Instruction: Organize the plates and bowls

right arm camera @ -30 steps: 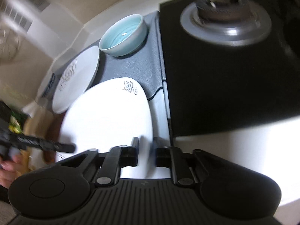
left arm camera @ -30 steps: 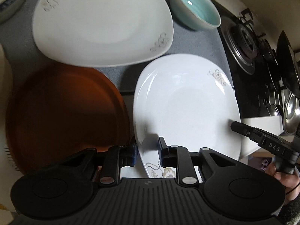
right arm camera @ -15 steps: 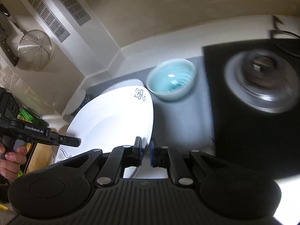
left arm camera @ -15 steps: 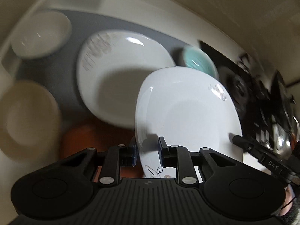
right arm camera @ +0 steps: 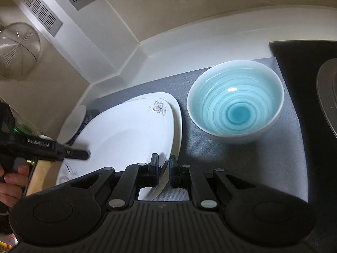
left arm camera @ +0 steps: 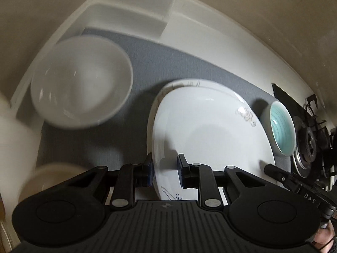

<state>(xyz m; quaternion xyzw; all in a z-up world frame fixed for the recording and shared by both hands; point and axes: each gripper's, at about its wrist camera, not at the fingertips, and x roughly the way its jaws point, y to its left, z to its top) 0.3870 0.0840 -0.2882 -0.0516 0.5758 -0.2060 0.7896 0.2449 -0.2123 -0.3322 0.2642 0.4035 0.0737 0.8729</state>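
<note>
Both grippers hold one white plate with a flower print (left arm camera: 210, 135), also in the right wrist view (right arm camera: 126, 139). My left gripper (left arm camera: 164, 172) is shut on its near rim. My right gripper (right arm camera: 163, 168) is shut on its right rim. The plate sits just over a second white plate (left arm camera: 179, 82) on the grey mat (left arm camera: 168, 63); that plate's edge also shows in the right wrist view (right arm camera: 178, 113). Whether the two touch I cannot tell. A light blue bowl (right arm camera: 234, 103) stands right of the plates, also seen in the left wrist view (left arm camera: 281, 128).
A large white bowl (left arm camera: 82, 82) stands on the mat at left, a cream dish (left arm camera: 52, 175) blurred near it. The black gas hob (left arm camera: 311, 143) lies to the right. A white backsplash ledge (right arm camera: 189, 42) runs behind. A metal strainer (right arm camera: 16, 50) hangs on the wall.
Both grippers lifted the white plate off the counter front and carried it back and left, over the other white plate on the mat. The brown tray has left the view.
</note>
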